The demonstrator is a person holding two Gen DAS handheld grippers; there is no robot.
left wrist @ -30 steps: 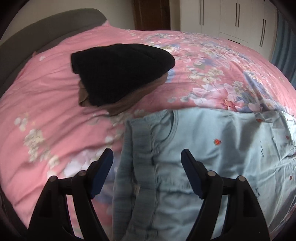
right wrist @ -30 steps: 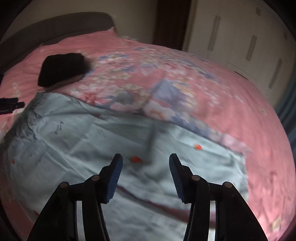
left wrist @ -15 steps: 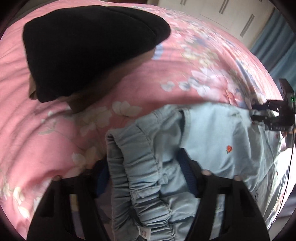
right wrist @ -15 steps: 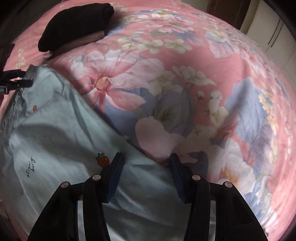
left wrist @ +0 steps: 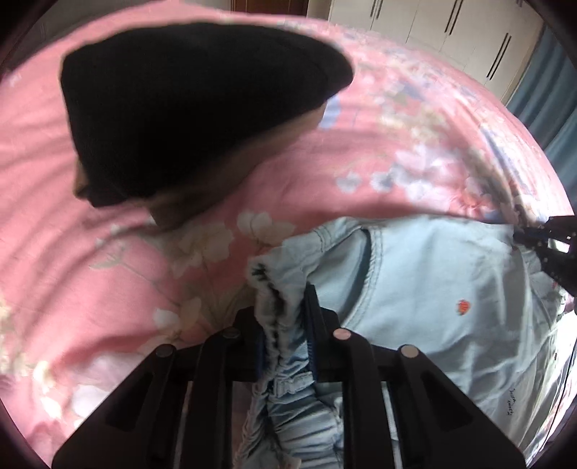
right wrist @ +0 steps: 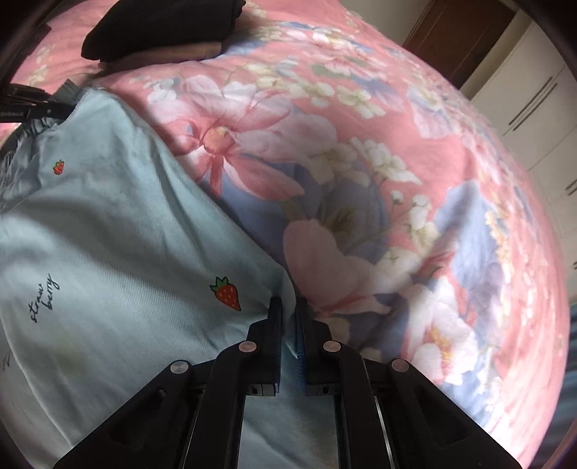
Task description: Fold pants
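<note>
Light blue pants with small strawberry prints lie on the pink floral bedspread. My left gripper is shut on the bunched elastic waistband at its near corner. In the right wrist view the pants spread to the left, and my right gripper is shut on their far edge next to a strawberry print. The right gripper also shows at the right edge of the left wrist view; the left one shows at the left edge of the right wrist view.
A folded black garment lies on a brown one further up the bed, also in the right wrist view. White wardrobe doors and a blue curtain stand beyond the bed.
Both grippers dropped down to the pants and closed. The left one took hold of the waistband, the right one took hold of the pants' edge.
</note>
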